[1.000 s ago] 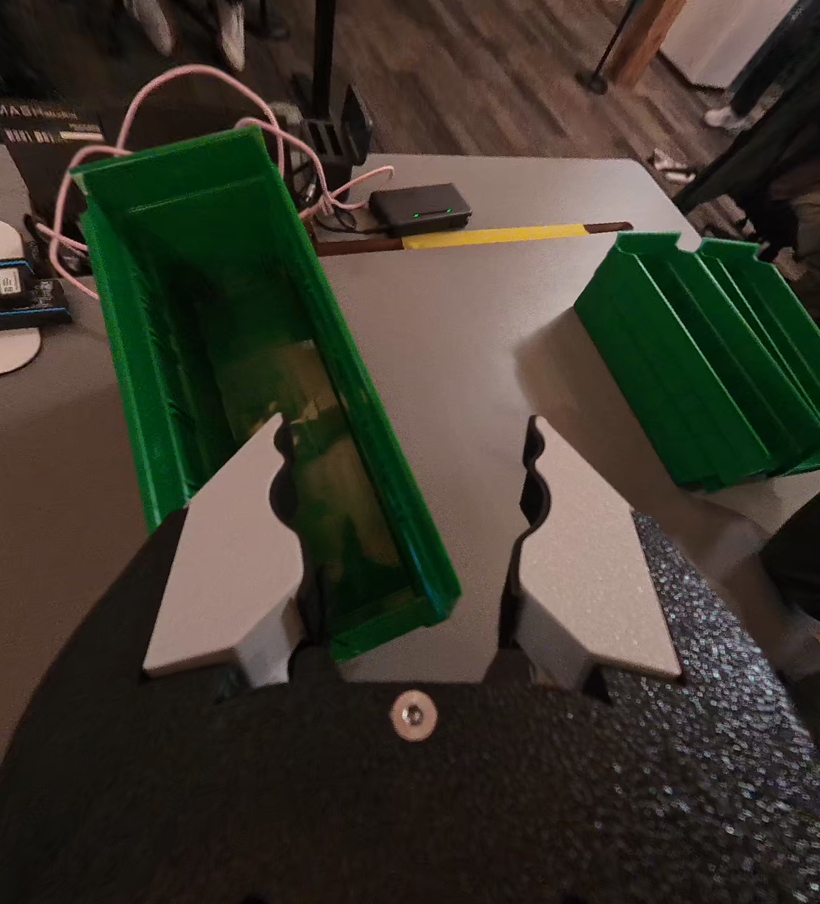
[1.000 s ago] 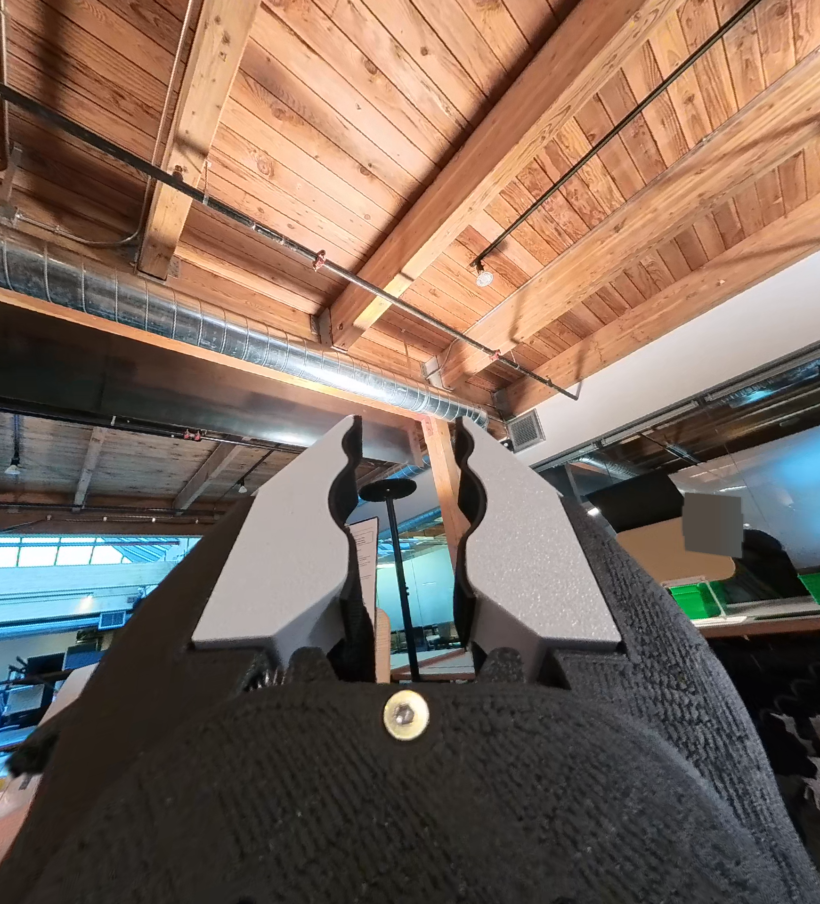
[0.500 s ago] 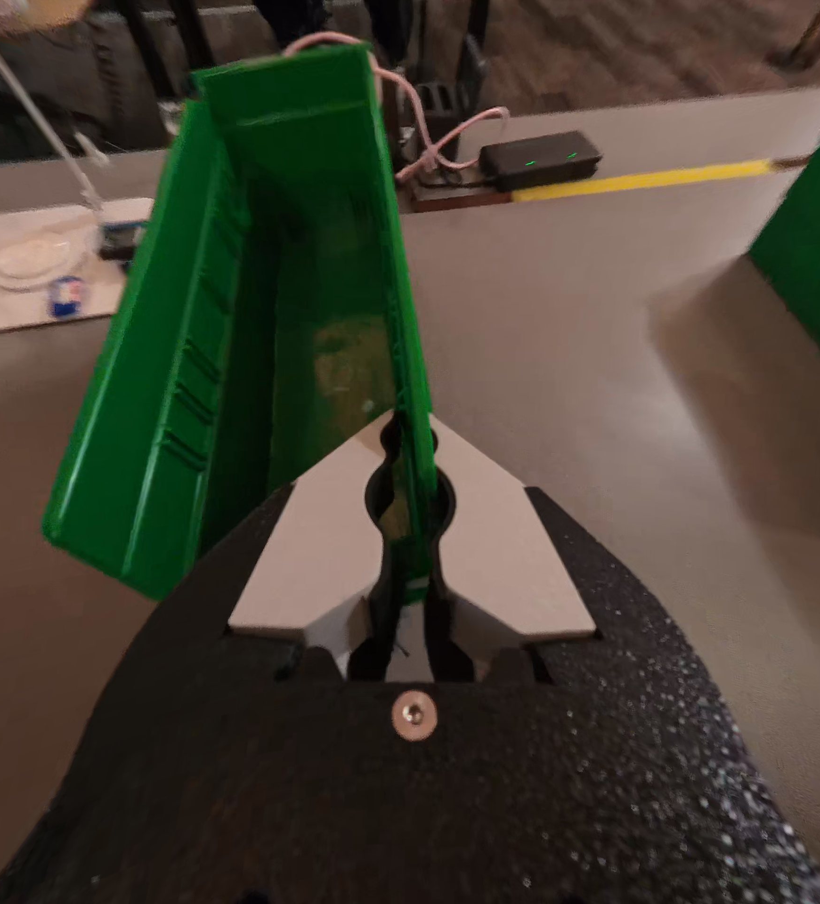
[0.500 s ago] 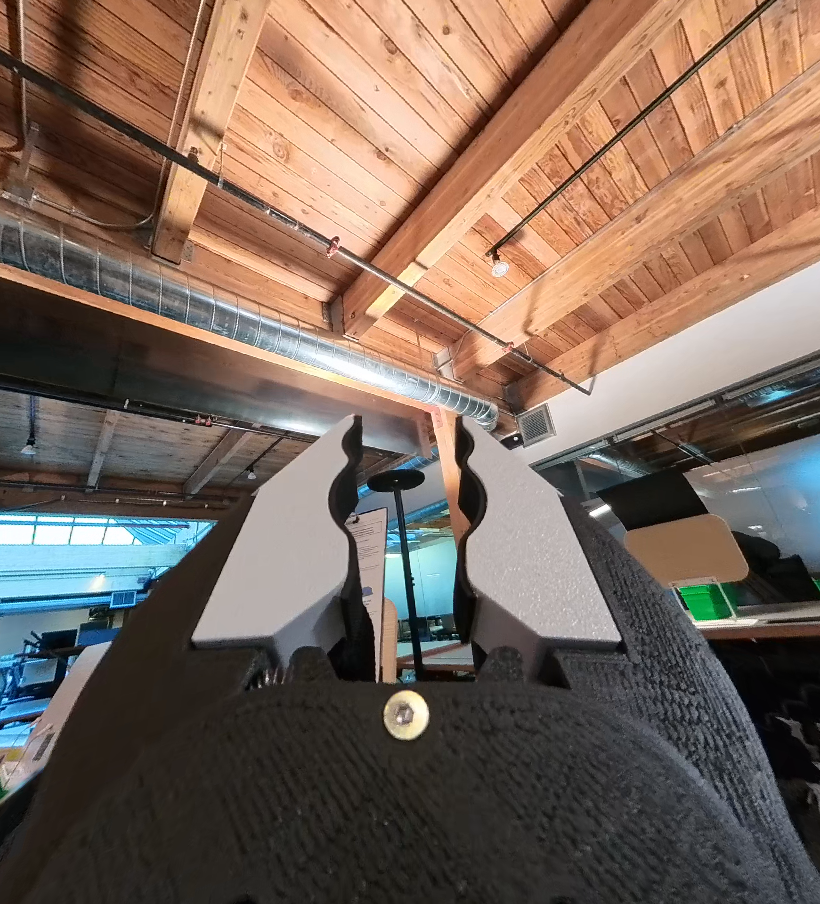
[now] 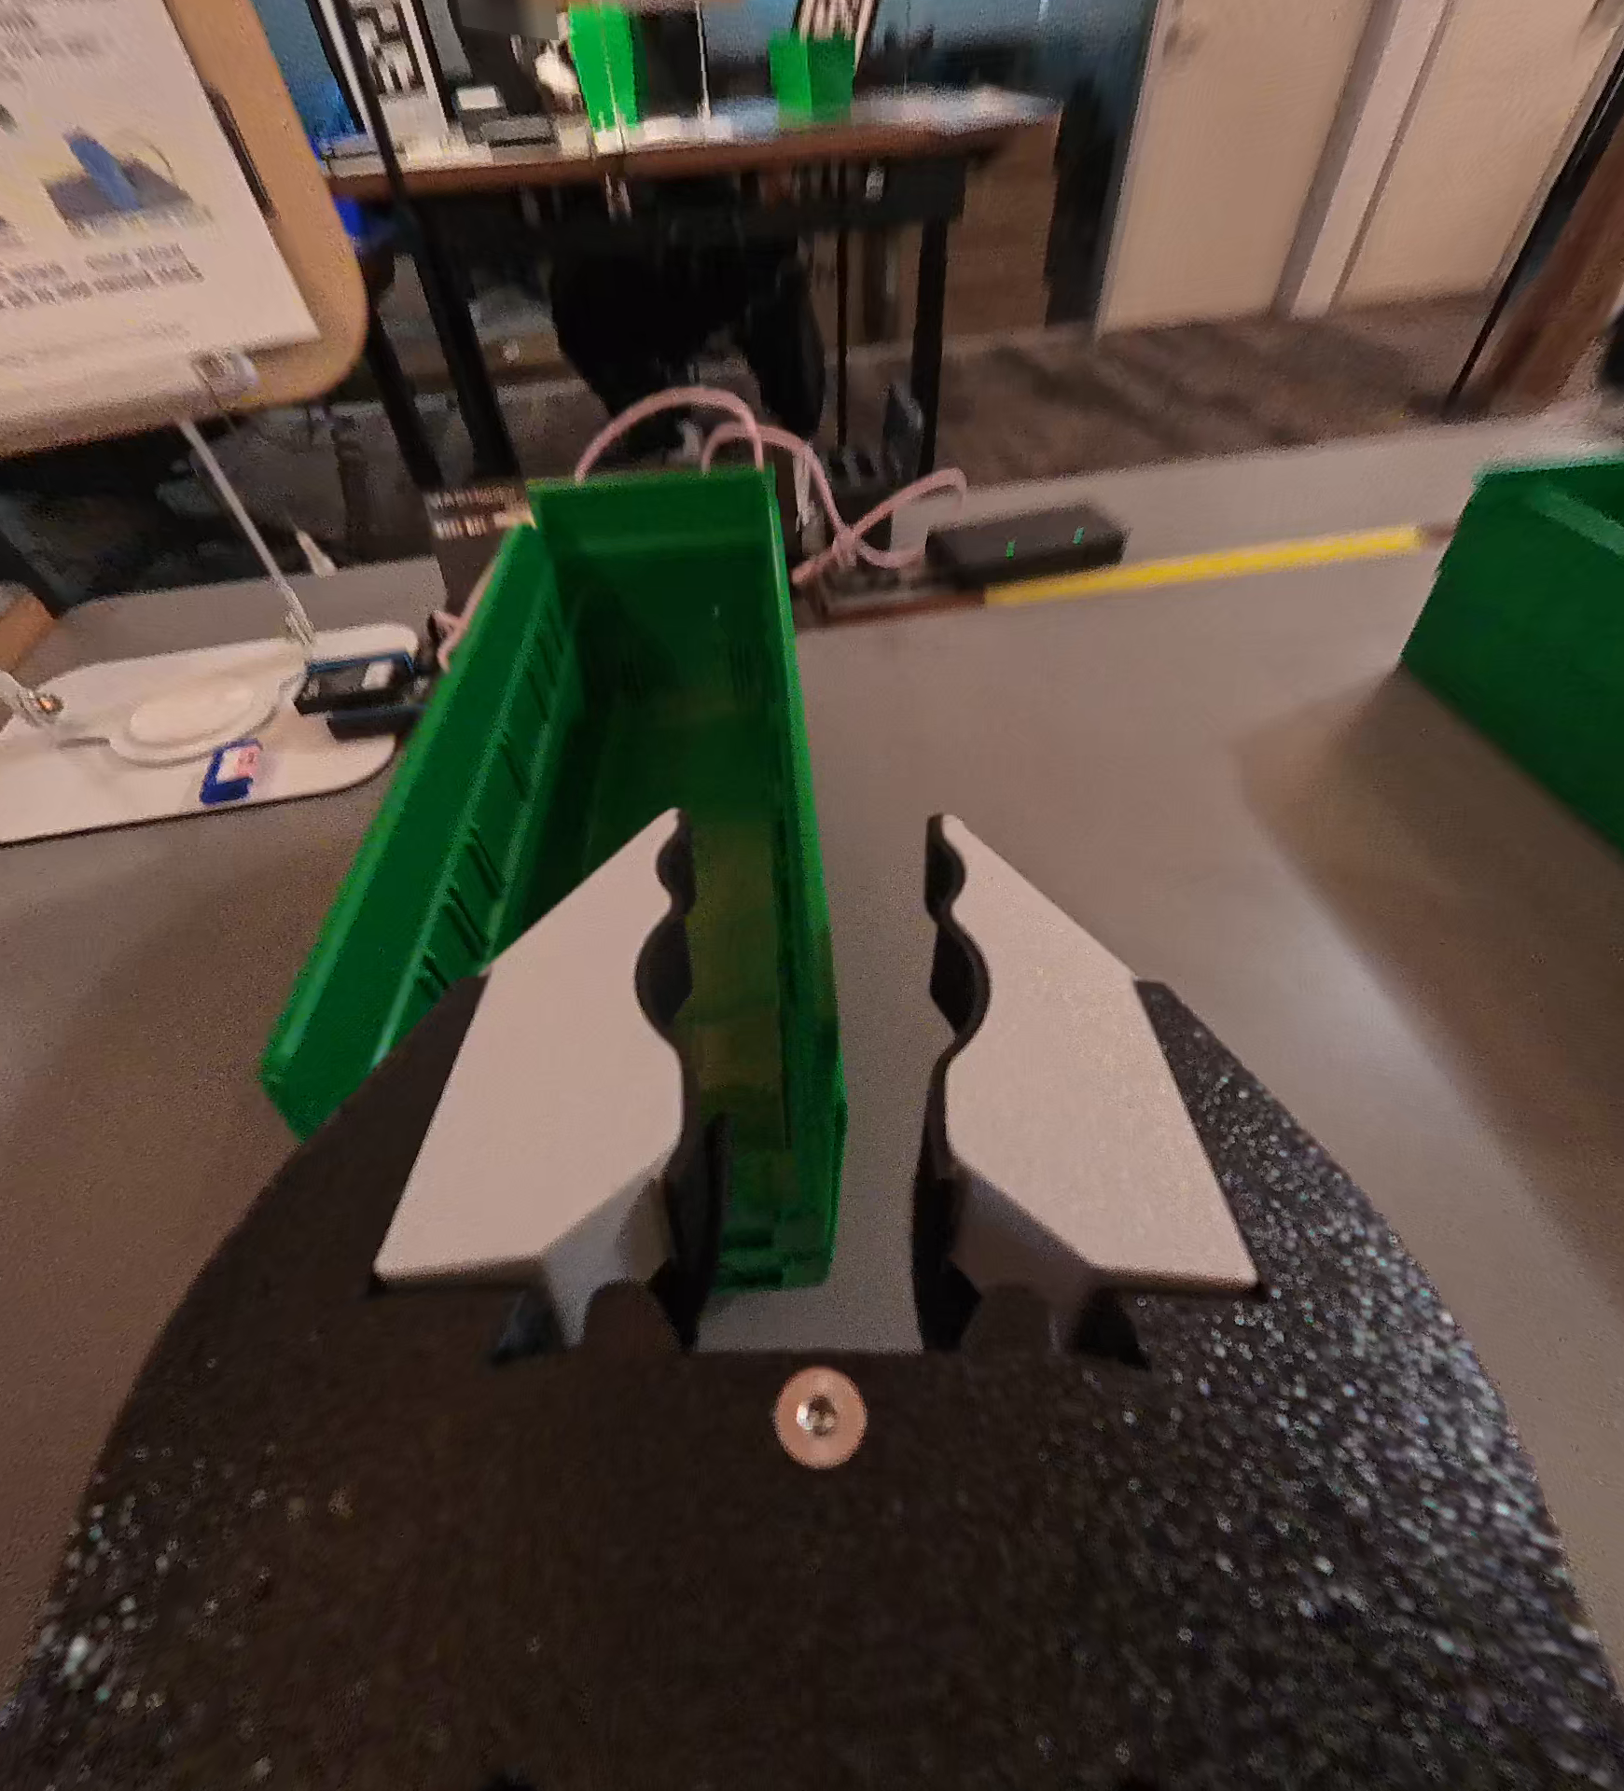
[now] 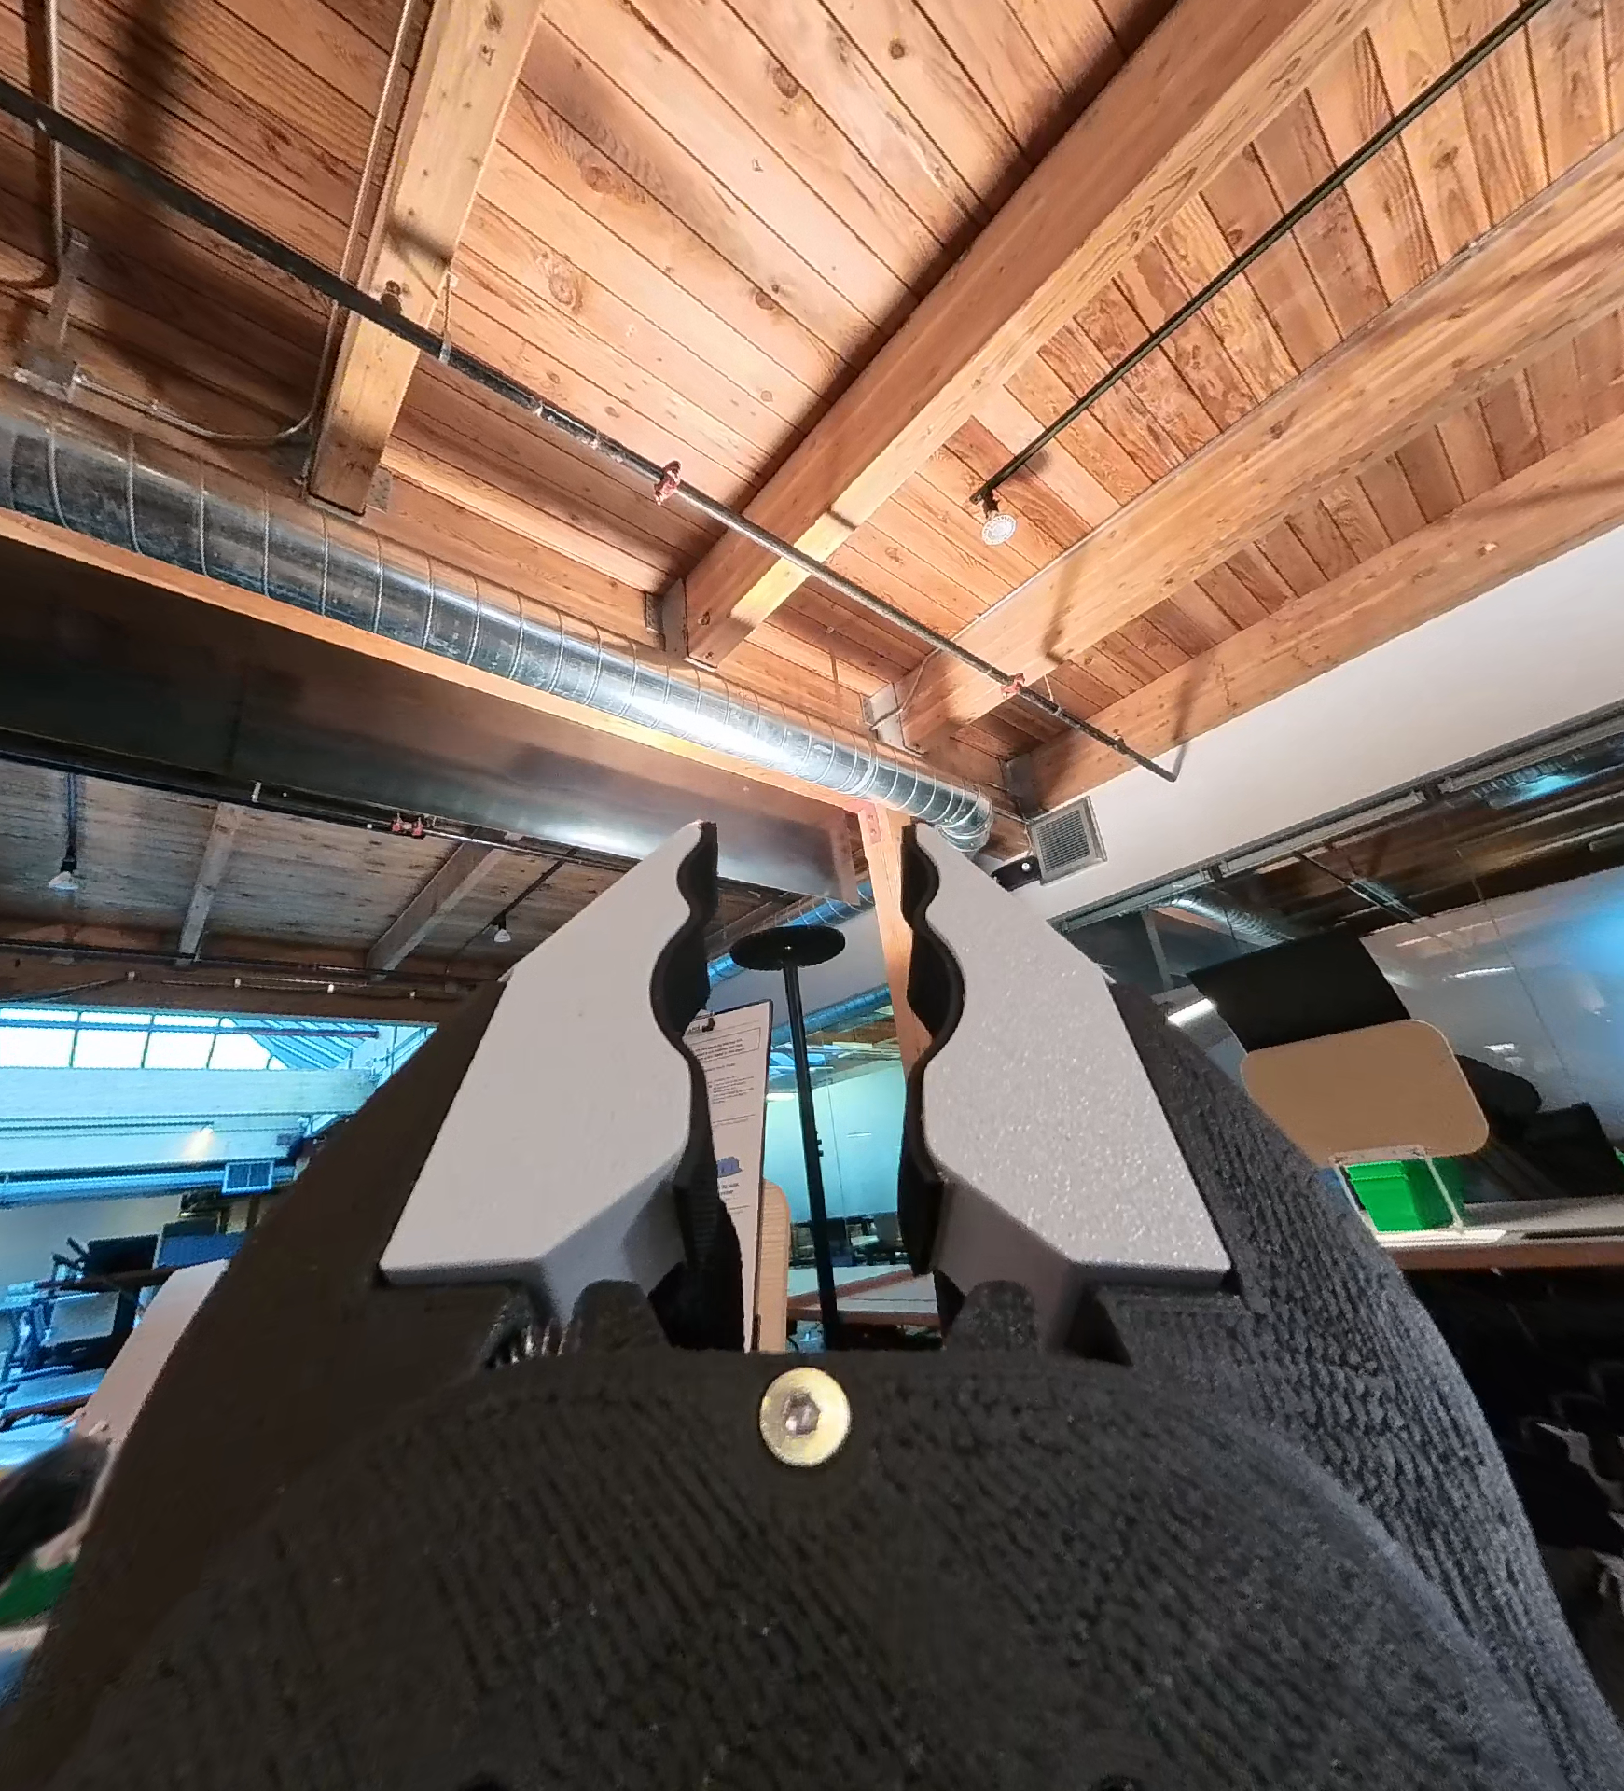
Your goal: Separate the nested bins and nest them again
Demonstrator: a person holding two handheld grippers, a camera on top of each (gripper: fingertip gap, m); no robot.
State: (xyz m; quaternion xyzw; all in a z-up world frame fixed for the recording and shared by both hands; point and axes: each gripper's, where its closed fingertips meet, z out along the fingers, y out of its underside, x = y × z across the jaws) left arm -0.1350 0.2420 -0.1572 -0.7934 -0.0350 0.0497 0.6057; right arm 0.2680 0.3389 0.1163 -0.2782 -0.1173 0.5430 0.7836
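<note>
The long green bin (image 5: 653, 737) is sitting on the grey tabletop (image 5: 1079, 824), its length running away from the camera and its open top facing up. It is well apart from the second green bin (image 5: 1583, 678), which is standing at the right edge of the left wrist view; whether that one is a single bin or a nested group cannot be told here. The bins are therefore judged to be separated, with re-nesting not yet done.

Handling judgement: the bin is appearing as thin-walled moulded plastic, so it is probably light, stiff along its length, somewhat flexible at the rim, and smooth enough to slip. The recommended hold is on a long side wall near its middle or near end, one pad inside and one outside.

The left claw (image 5: 808, 989) is standing partly open and is gripping nothing; the right wall of the bin is lying in the gap between its fingers, closer to the left one.

The right claw (image 6: 808, 1027) is pointing up at the wooden ceiling (image 6: 788, 291), its fingers slightly parted and holding nothing.

Behind the bin, pink cables (image 5: 769, 475) and a black device (image 5: 1026, 548) are lying on the tabletop.
</note>
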